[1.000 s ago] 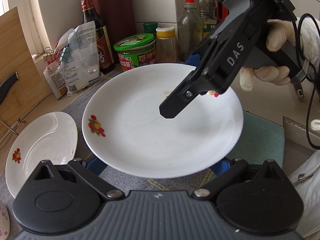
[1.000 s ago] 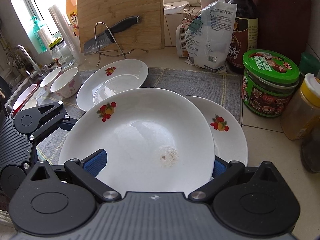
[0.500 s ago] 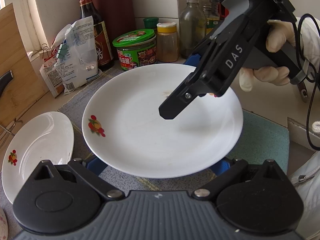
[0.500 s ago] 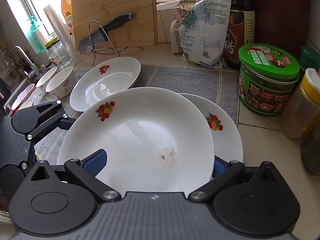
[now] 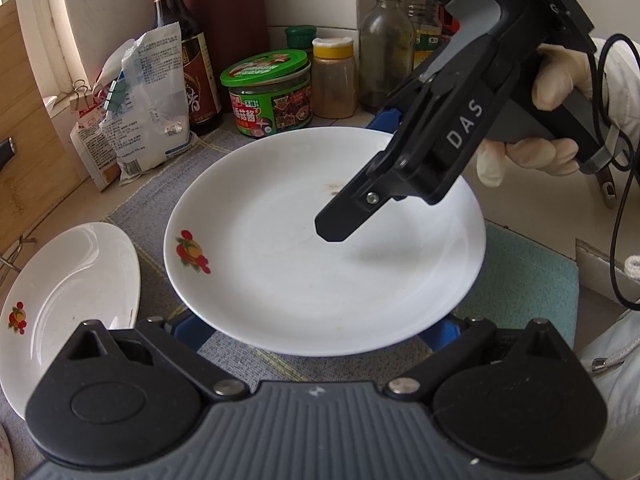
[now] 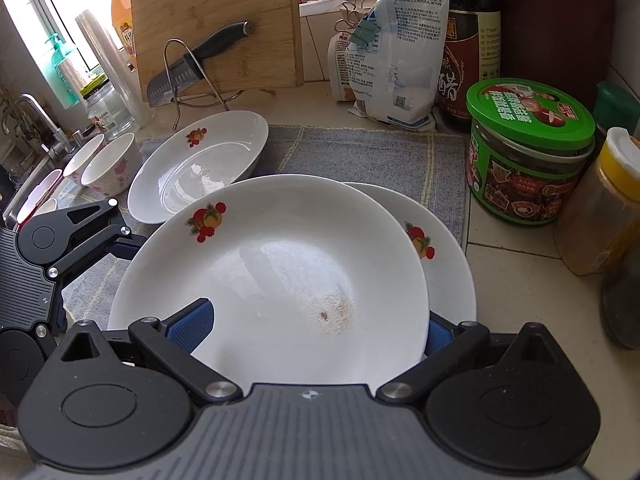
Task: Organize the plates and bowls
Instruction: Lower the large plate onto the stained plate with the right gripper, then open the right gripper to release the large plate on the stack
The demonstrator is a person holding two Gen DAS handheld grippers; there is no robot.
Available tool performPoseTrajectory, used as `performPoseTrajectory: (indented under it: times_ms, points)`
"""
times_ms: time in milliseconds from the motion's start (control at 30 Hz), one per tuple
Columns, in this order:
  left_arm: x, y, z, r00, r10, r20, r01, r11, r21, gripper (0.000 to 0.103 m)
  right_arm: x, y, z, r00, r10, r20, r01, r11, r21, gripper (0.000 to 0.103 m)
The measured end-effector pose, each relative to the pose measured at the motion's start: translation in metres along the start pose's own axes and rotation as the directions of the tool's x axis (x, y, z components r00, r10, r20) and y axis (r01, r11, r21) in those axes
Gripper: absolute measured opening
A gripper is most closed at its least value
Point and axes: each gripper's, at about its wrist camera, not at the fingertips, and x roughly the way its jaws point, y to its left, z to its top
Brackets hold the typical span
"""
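The plate is glossy white glazed ware with a dull smear near its centre. Under it lies a grey woven cloth mat, matt and coarse. The cutting board is pale wood with visible grain; the knife has a dimpled metal blade. Each hand-held gripper has a matt black plastic body, ribbed grey, with shiny screws and blue pads, perhaps rubber. The counter is smooth tile.
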Motion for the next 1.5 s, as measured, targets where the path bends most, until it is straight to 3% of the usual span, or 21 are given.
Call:
performPoseTrajectory:
  times_ms: [900, 1500]
  points:
    - [0.015, 0.006, 0.009, 0.999, -0.018, -0.049, 0.02, 0.999, 0.028, 0.101, -0.004, -0.013, -0.004, 1.0, -0.001, -0.014, 0.001, 0.998, 0.062, 0.103]
    - [0.016, 0.006, 0.006, 0.999, -0.017, -0.042, 0.019, 0.998, 0.056, 0.101, -0.015, -0.013, -0.003, 0.999, -0.036, 0.008, 0.035, 0.996, 0.076, 0.103]
